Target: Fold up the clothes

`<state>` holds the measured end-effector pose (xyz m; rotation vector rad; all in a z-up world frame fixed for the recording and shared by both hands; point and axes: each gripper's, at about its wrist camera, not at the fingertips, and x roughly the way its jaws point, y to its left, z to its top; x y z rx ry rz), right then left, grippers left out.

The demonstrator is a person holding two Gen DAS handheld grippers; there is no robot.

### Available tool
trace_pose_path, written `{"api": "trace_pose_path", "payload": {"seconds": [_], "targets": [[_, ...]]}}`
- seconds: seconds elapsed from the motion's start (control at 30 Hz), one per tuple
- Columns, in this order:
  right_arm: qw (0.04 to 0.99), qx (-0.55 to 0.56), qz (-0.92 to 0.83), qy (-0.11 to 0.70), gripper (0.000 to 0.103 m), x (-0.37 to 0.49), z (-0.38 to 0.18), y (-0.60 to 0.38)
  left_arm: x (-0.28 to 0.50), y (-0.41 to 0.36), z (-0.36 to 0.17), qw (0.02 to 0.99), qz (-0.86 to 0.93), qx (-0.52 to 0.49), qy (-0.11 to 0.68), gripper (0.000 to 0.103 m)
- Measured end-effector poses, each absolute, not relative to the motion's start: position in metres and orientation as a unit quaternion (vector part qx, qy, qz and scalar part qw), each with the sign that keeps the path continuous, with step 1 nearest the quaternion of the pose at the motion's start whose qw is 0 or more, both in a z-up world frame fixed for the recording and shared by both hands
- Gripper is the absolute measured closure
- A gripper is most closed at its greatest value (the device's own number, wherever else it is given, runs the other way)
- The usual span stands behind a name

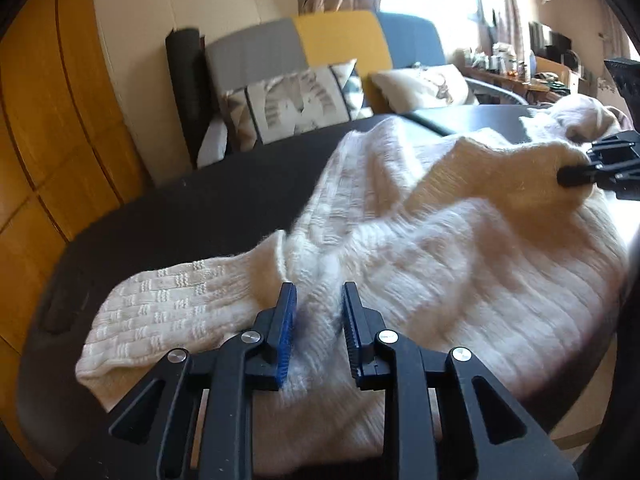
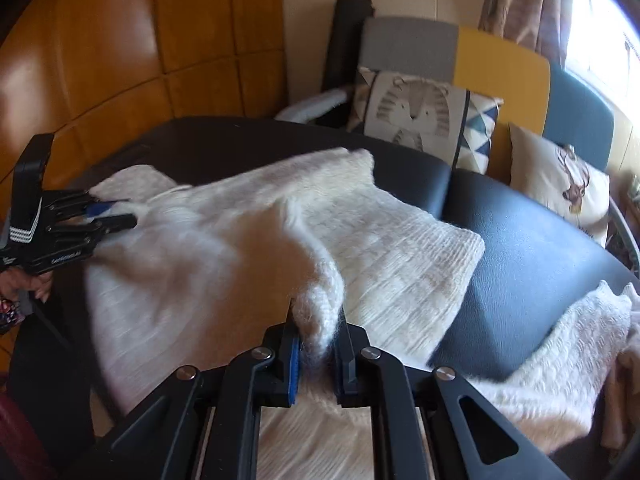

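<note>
A cream knitted sweater (image 1: 440, 260) lies crumpled on a dark table (image 1: 220, 200), one sleeve stretching out to the left. My left gripper (image 1: 320, 300) is shut on a bunched fold of the knit near the sleeve's base. In the right wrist view the same sweater (image 2: 220, 260) is pulled up in a ridge between both grippers. My right gripper (image 2: 318, 320) is shut on a thick fold of it. The left gripper (image 2: 116, 216) shows at the left edge, pinching the other end. The right gripper (image 1: 576, 172) appears at the far right of the left wrist view, clamped on the fabric.
Another cream knit garment (image 2: 560, 340) lies heaped at the table's right end. Behind the table (image 2: 520, 240) stands a grey, yellow and blue sofa (image 2: 500, 64) with patterned cushions (image 2: 420, 112). Wooden wall panels (image 2: 120, 40) fill the left. A hand (image 2: 24, 280) holds the left gripper.
</note>
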<state>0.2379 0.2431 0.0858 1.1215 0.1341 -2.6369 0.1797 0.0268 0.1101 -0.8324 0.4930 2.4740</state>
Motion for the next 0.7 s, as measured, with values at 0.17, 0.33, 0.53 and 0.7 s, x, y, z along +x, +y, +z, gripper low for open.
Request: {"api": "trace_pose_path", "payload": {"seconds": [0.17,0.33,0.53,0.7], "targets": [[0.158,0.382,-0.908,0.072,0.092,0.285,0.075,0.223,0.201,0.023,0.095,0.238,0.898,-0.317,0.190,0.078],[0.136,0.373,-0.913,0.096,0.092,0.306,0.062,0.215,0.206,0.011,0.095,0.211,0.911,-0.325,0.141,0.073],[0.105,0.350,-0.926,0.093,0.091,0.316,0.051,0.205,0.192,0.017,0.095,0.214,0.898,-0.349,0.163,0.056],[0.099,0.343,-0.931,0.077,0.091,0.321,0.049,0.204,0.173,0.039,0.099,0.211,0.888,-0.346,0.219,0.035]]}}
